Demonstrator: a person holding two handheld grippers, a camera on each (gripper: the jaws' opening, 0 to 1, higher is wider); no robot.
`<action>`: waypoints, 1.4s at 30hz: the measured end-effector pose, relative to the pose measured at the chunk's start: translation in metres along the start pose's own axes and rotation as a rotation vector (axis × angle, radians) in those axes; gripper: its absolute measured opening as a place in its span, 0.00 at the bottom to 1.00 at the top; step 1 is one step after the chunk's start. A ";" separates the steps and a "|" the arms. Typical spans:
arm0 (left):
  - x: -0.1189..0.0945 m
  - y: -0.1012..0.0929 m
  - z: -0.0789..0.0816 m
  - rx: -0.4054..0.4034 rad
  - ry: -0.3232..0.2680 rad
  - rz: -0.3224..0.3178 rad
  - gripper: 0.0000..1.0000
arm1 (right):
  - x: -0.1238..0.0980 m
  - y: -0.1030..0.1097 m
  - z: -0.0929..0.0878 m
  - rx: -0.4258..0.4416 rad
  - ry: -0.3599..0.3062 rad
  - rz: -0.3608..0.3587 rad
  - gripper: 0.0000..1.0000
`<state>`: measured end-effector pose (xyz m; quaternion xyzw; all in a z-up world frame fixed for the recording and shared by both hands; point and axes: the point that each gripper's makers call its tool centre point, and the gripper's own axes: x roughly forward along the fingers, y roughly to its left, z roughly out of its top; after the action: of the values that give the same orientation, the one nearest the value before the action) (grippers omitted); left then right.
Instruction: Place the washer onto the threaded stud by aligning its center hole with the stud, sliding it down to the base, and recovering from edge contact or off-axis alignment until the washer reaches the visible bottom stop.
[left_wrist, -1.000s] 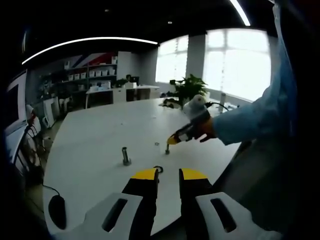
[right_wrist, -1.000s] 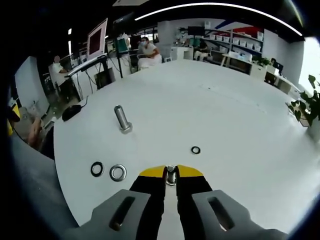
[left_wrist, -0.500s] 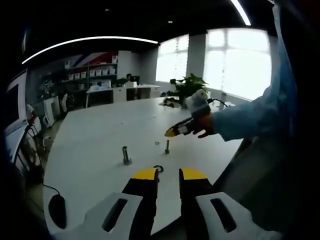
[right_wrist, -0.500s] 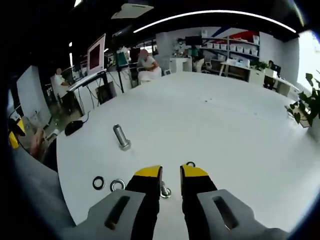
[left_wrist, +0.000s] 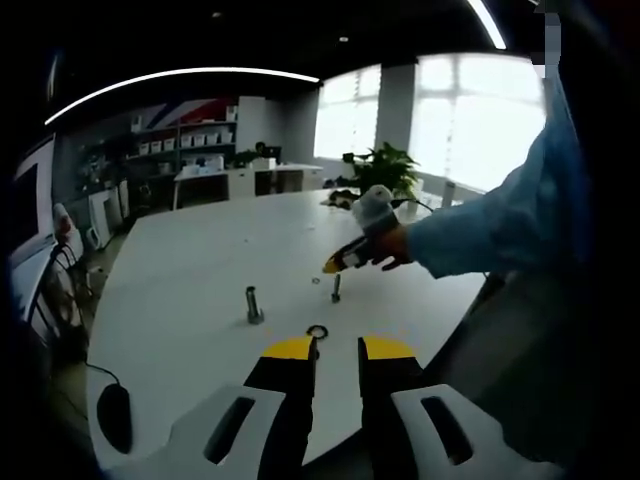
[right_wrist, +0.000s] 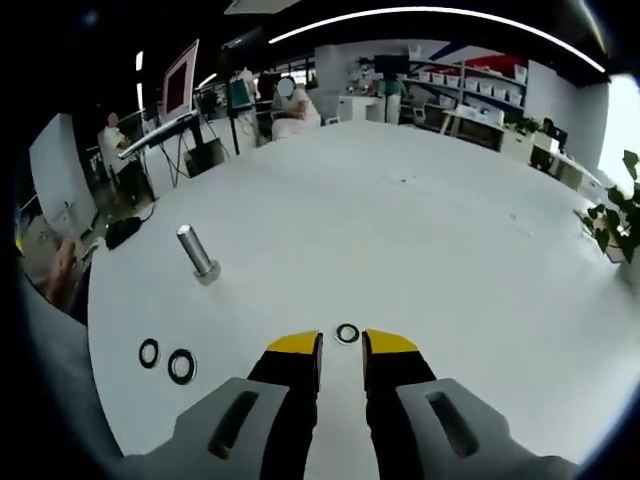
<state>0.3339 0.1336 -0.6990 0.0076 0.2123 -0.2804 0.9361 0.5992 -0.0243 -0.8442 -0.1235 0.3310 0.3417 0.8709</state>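
Both grippers hang over a white table (right_wrist: 450, 230) with their yellow-tipped jaws parted by a narrow gap and nothing between them: the left gripper (left_wrist: 336, 350) near the table's near edge, the right gripper (right_wrist: 341, 345) further in over the tabletop. In the left gripper view the right gripper (left_wrist: 335, 265) shows again, held by a hand (left_wrist: 385, 245) in a light blue sleeve (left_wrist: 500, 220), its tips just above a small upright threaded stud (left_wrist: 336, 289). A larger bolt (right_wrist: 198, 254) stands head-down to the left, well apart from the stud. In the right gripper view a washer (right_wrist: 347, 333) lies flat on the table just beyond the jaw tips, touching neither. Two more rings lie side by side at the near left, a metal washer (right_wrist: 181, 366) and a smaller dark ring (right_wrist: 149, 352). No container holds any of these parts; all lie on the bare table.
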 end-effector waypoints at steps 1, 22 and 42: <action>0.000 0.000 0.000 0.000 0.002 0.000 0.14 | 0.002 -0.001 -0.001 0.000 0.003 -0.001 0.18; 0.000 0.002 -0.002 -0.010 0.012 0.009 0.14 | 0.026 -0.002 -0.014 -0.024 0.041 0.008 0.18; 0.000 0.001 -0.002 -0.007 0.012 0.005 0.14 | 0.011 -0.006 -0.018 -0.016 0.044 0.002 0.15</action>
<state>0.3337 0.1350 -0.7012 0.0064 0.2190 -0.2773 0.9355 0.6003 -0.0305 -0.8647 -0.1377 0.3473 0.3427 0.8620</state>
